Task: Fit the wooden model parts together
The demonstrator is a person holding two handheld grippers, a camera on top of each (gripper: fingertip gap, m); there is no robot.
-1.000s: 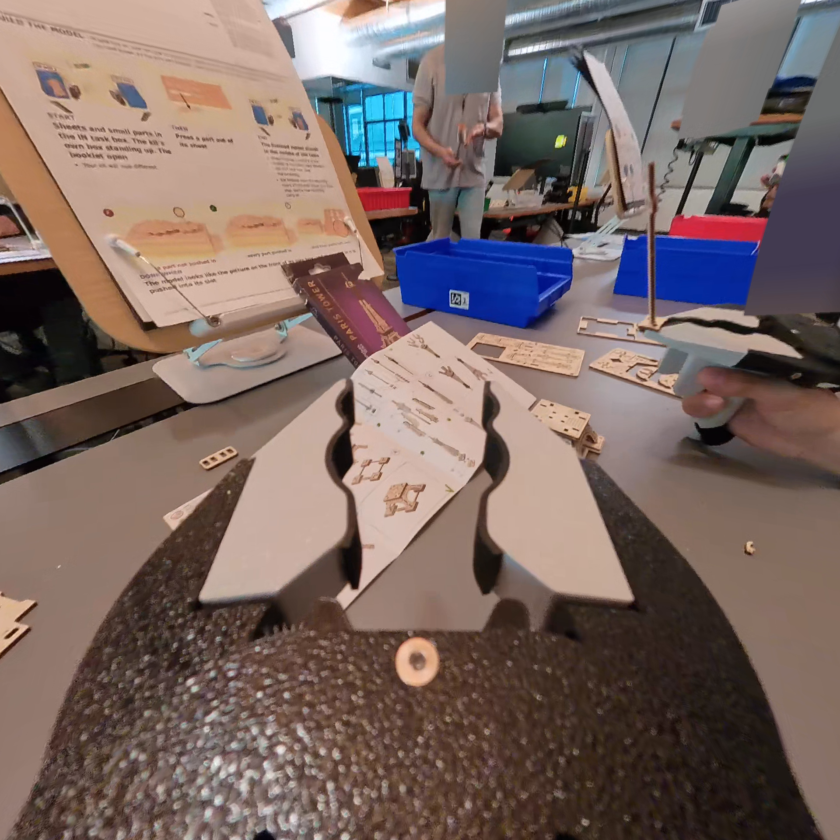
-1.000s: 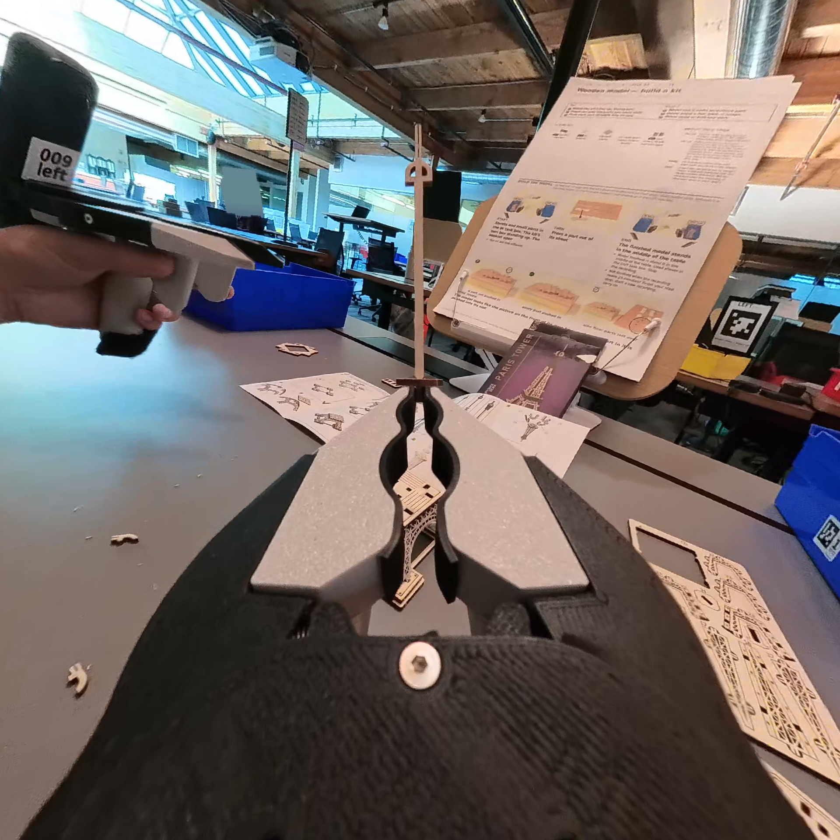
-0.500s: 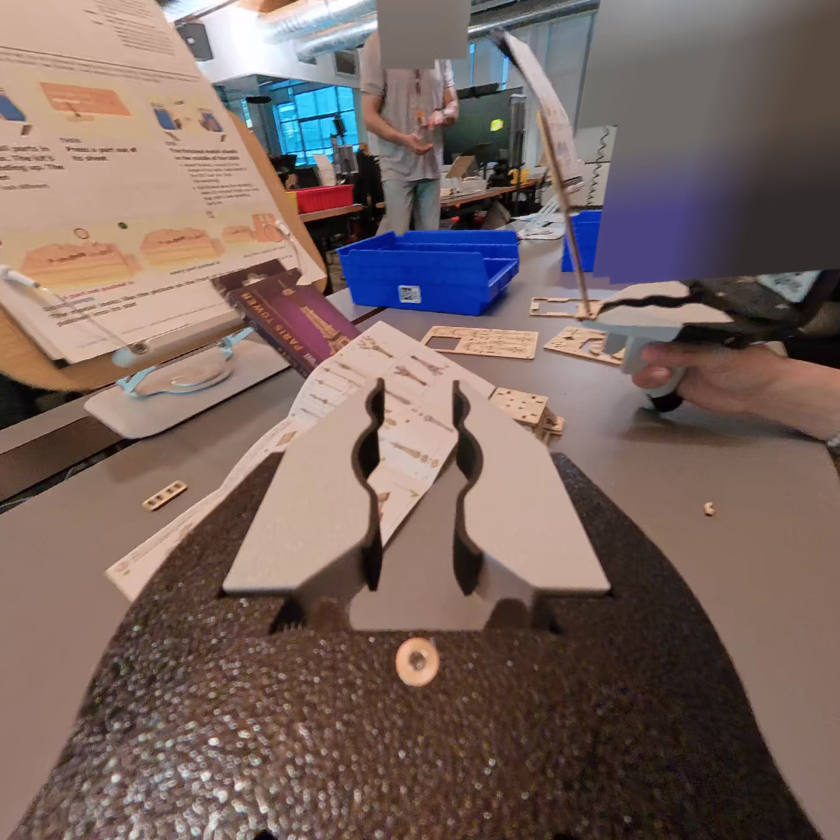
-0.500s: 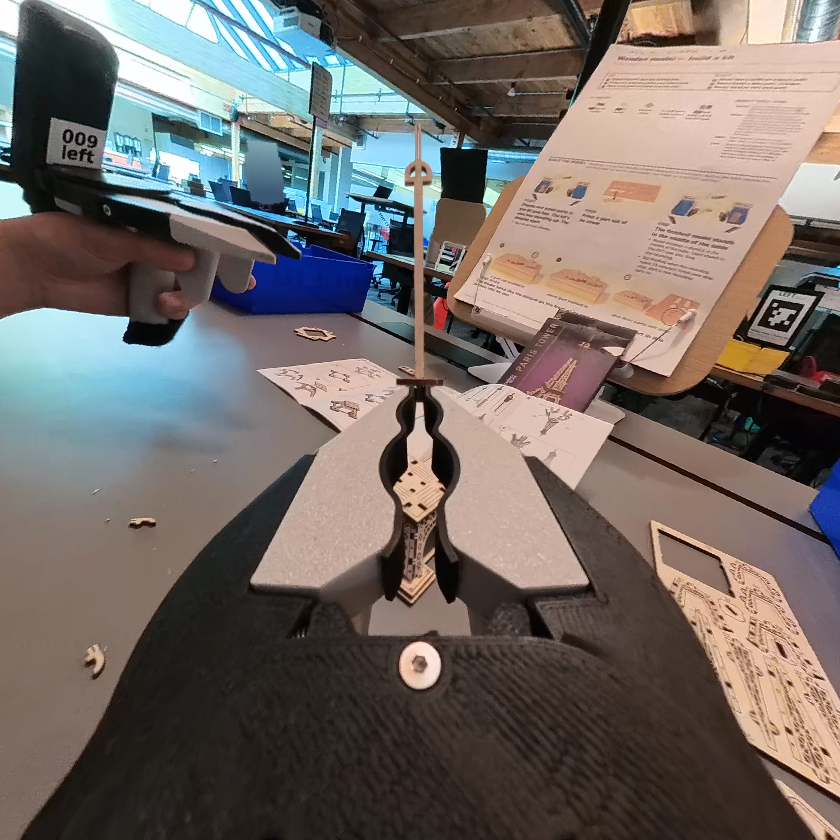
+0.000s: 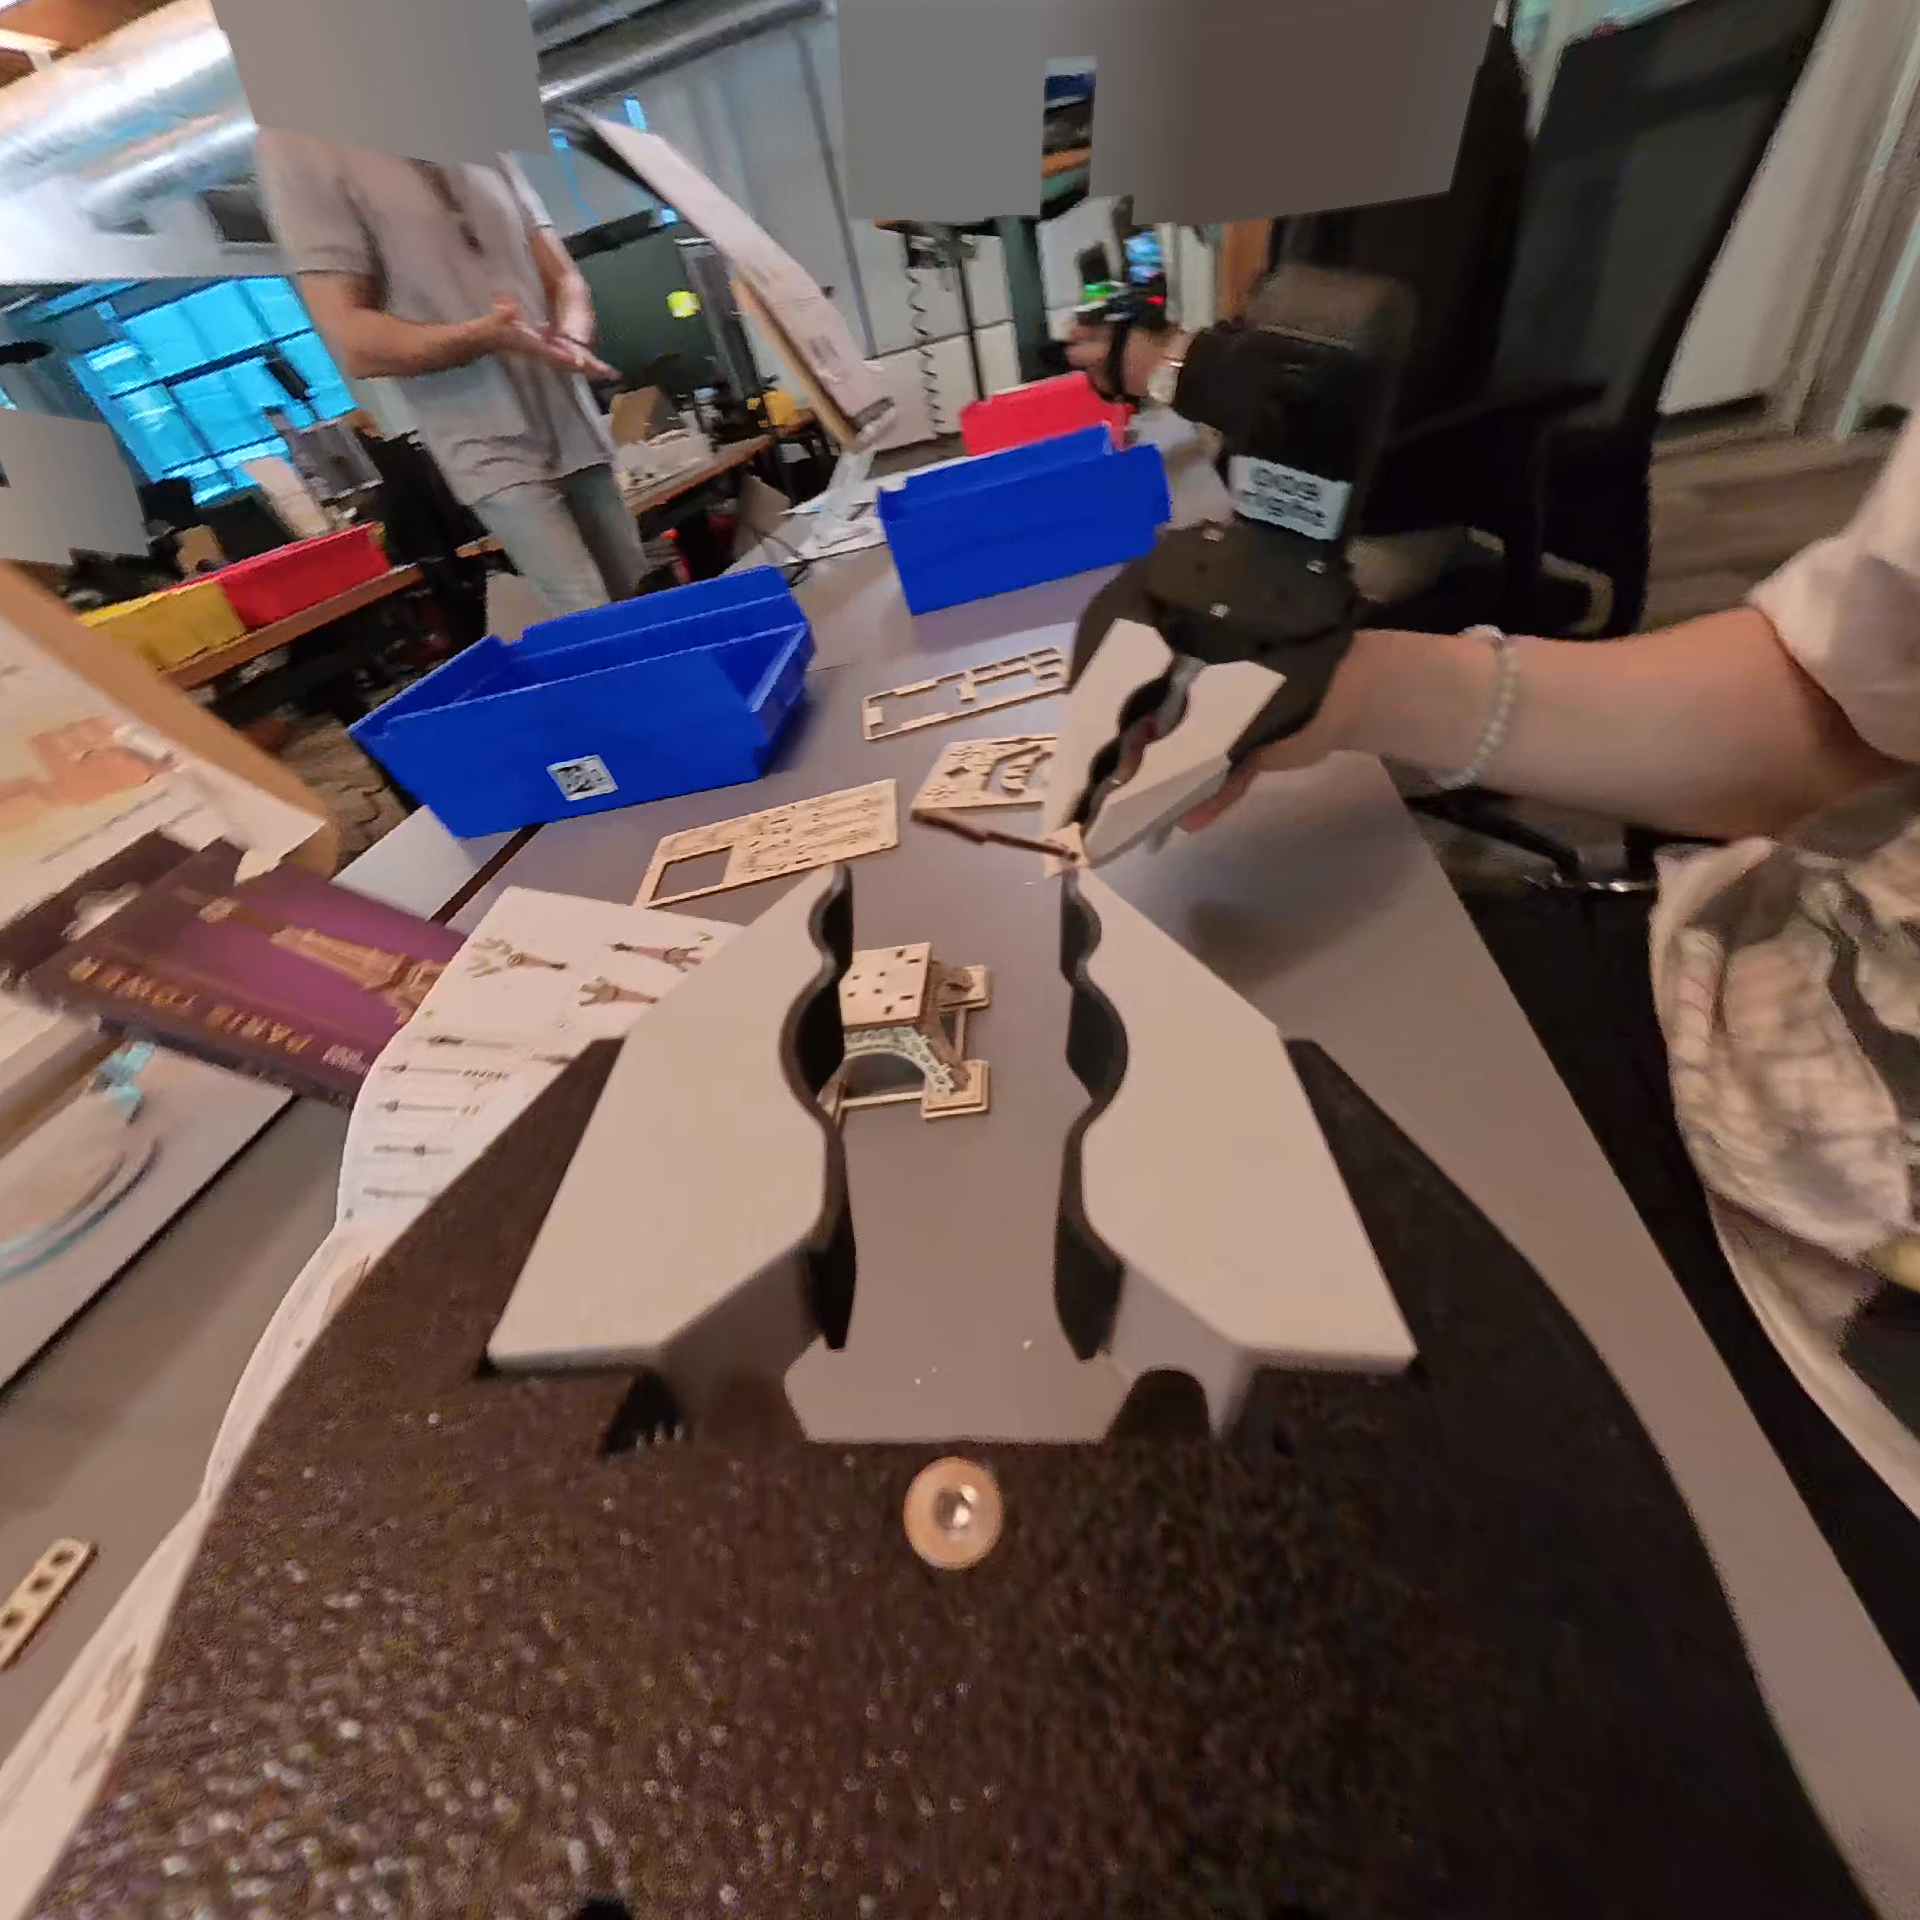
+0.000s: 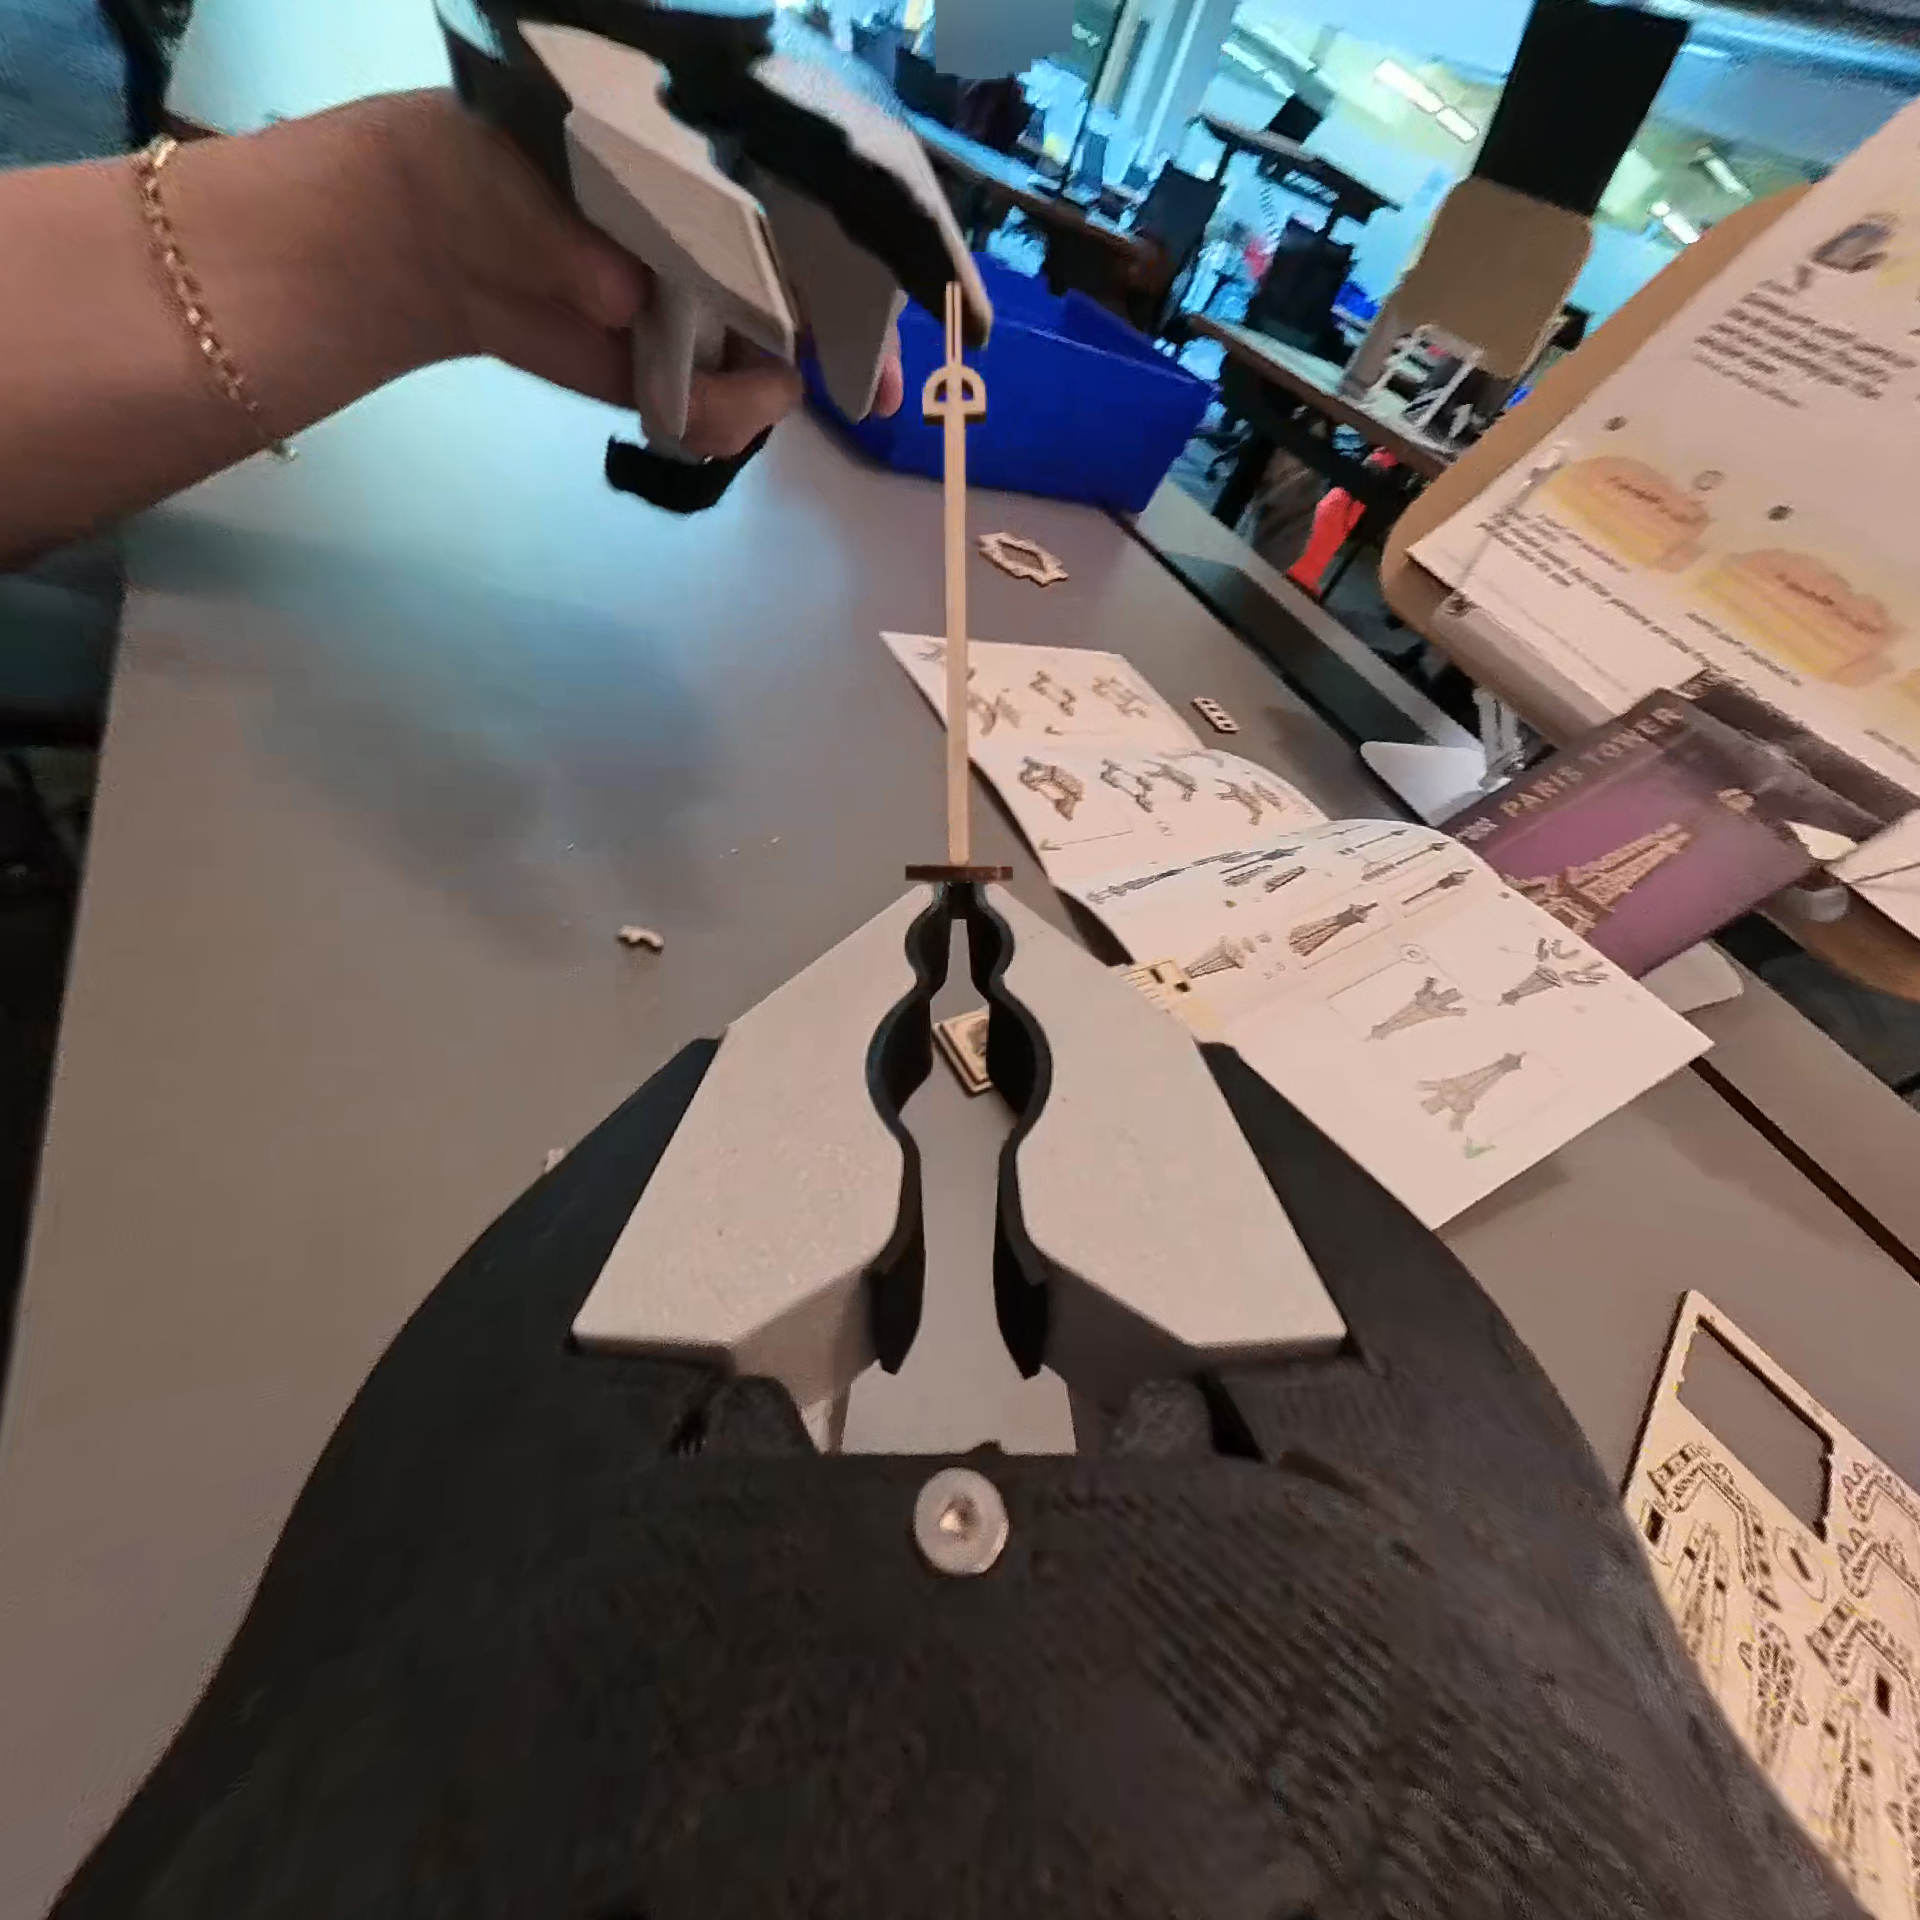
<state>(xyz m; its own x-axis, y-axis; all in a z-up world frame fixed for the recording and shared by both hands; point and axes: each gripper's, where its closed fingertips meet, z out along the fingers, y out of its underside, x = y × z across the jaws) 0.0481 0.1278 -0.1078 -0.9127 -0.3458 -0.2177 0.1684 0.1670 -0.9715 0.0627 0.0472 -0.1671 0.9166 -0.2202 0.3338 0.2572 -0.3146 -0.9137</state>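
The wooden tower base [image 5: 914, 1029] stands on the grey table [image 5: 1299, 935], framed between the fingers of my left gripper [image 5: 956, 904], which is open and empty above it. My right gripper [image 6: 958, 896] is shut on a thin wooden spire [image 6: 956, 623] with a small flat collar at my fingertips. The spire points forward, and its tip reaches just under the left gripper [image 6: 914, 343], held above the table in a hand. In the left wrist view the right gripper [image 5: 1081, 844] hangs just beyond the base, with the spire [image 5: 977, 828] pointing left. The base shows through the right jaws' gap [image 6: 971, 1039].
Punched wooden sheets [image 5: 774, 836] [image 6: 1787, 1558] lie on the table. An open booklet [image 5: 540, 997] [image 6: 1299, 935] and a purple box [image 5: 239, 977] lie left of the base. Blue bins [image 5: 592, 717] [image 5: 1029, 520] stand behind. An instruction board [image 6: 1714, 436] stands on the table edge. A person stands beyond. The tips of one gripper are about 11 centimeters away from the tips of the other.
My left gripper has swung right from the booklet and now looks down on the tower base, jaws still open. My right gripper has tipped forward and down with the spire, toward the base.
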